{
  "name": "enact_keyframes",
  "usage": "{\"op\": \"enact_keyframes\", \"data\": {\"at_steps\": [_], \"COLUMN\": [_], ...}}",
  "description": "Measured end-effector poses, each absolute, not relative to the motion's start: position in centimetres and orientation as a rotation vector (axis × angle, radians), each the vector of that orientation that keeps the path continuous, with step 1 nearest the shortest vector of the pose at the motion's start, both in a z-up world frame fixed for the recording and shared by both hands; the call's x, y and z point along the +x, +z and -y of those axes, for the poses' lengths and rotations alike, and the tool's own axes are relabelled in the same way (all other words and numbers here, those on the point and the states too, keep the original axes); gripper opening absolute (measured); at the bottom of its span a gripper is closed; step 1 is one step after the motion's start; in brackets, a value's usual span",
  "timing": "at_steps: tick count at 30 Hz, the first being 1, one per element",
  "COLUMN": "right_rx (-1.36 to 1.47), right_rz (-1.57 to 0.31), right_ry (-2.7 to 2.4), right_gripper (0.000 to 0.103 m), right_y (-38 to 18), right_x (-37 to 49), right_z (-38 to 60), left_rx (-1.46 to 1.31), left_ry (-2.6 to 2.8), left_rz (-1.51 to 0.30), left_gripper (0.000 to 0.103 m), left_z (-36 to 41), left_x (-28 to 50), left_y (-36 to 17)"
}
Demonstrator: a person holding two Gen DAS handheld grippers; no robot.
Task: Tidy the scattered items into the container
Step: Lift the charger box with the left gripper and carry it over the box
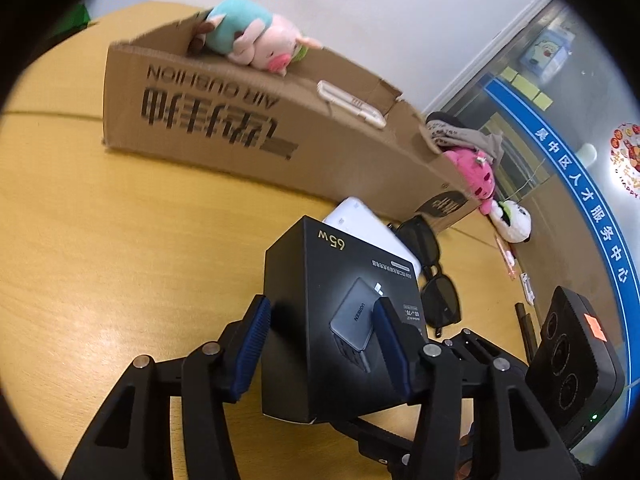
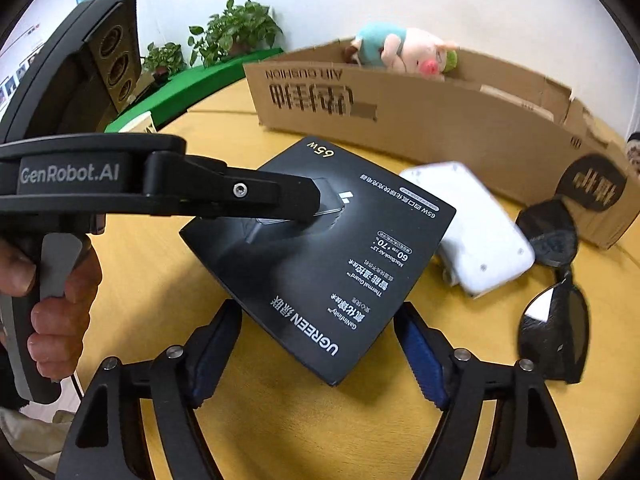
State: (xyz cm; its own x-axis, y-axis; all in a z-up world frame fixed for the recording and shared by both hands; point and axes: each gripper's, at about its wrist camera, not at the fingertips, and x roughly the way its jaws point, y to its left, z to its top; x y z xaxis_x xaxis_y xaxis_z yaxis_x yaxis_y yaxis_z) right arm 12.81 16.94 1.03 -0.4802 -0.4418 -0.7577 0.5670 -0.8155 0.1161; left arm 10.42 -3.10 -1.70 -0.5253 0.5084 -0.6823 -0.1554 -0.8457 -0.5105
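Note:
A black UGREEN charger box (image 1: 320, 304) (image 2: 320, 264) is held tilted above the wooden table. My left gripper (image 1: 322, 320) is shut on it, fingers on its two faces; it also shows from the side in the right wrist view (image 2: 304, 208). My right gripper (image 2: 318, 324) is open and empty, with the box's near corner between its jaws. The cardboard box (image 1: 208, 120) (image 2: 440, 120) stands behind, holding a pink pig plush (image 1: 260, 36) (image 2: 408, 50). A white power bank (image 2: 472, 228) (image 1: 356, 220) and black sunglasses (image 2: 554, 284) (image 1: 432, 276) lie on the table.
A pink plush (image 1: 474, 172), grey cloth (image 1: 464, 136) and a panda plush (image 1: 514, 220) sit at the cardboard box's right end. Small items (image 1: 520, 276) lie beyond. Potted plants (image 2: 232, 32) and a green mat (image 2: 180, 84) stand at the far left.

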Motion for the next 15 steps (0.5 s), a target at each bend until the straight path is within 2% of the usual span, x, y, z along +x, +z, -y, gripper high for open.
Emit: {"op": "enact_keyframes", "data": {"at_steps": [15], "right_rx": [0.901], "right_rz": [-0.225], "right_ry": [-2.424], "right_gripper": [0.082], "right_y": [7.6], "right_x": [13.9], "right_z": [-17.3], "left_rx": [-1.010], "left_ry": [2.470], "left_rz": [0.391], "left_gripper": [0.047], "left_z": [1.4], "left_x": [11.0], "left_y": [5.6]}}
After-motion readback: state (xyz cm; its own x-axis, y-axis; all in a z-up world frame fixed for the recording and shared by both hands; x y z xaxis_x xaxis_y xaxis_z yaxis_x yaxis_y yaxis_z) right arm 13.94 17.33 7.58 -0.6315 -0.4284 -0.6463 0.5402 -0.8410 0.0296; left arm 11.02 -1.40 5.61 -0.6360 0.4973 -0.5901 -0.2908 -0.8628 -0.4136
